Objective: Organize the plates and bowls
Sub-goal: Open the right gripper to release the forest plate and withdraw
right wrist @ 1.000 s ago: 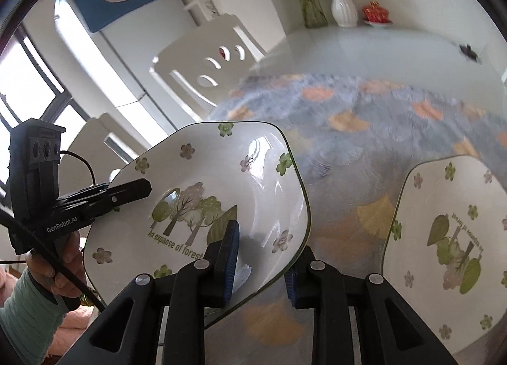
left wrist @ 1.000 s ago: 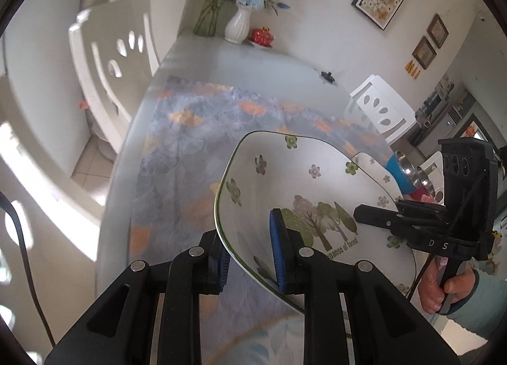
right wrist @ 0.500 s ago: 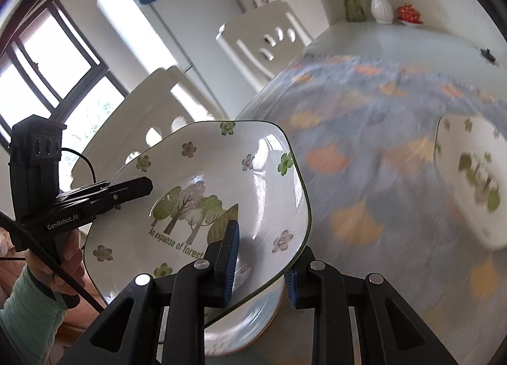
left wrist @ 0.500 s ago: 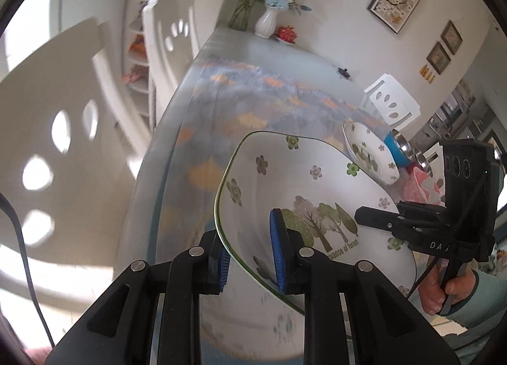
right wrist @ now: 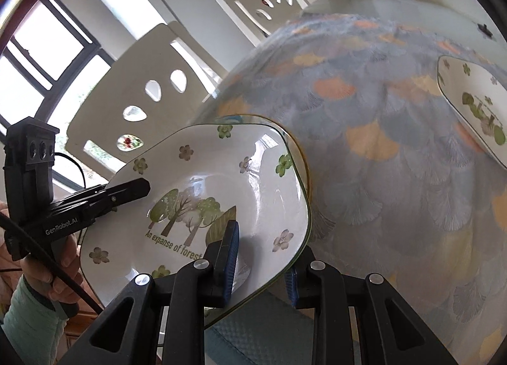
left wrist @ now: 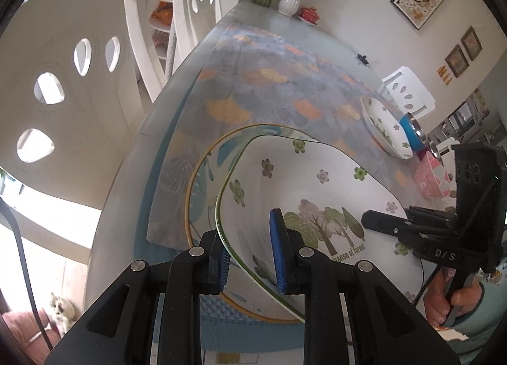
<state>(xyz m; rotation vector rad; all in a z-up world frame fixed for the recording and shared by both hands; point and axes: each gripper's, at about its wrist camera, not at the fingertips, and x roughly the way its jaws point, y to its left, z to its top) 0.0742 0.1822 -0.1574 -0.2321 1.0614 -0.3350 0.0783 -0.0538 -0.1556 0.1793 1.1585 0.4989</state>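
Observation:
A white squarish plate with a tree print and green rim (left wrist: 317,194) (right wrist: 209,187) is held by both grippers. My left gripper (left wrist: 250,257) is shut on its left rim. My right gripper (right wrist: 263,260) is shut on its right rim. The plate hangs low over a round blue-patterned plate with a gold rim (left wrist: 206,181) (right wrist: 302,156) near the table's front left corner. A second tree-print plate (left wrist: 383,130) (right wrist: 475,108) lies on the tablecloth further right.
A blue bowl (left wrist: 412,133) and a pink bowl (left wrist: 431,175) stand beyond the second plate. White chairs (left wrist: 73,80) (right wrist: 158,80) line the table's left side. A vase of flowers (left wrist: 290,0) stands at the far end.
Both grippers carried the tree-print plate left and toward the table's near corner, then down over the round blue plate, which has come into view beneath it.

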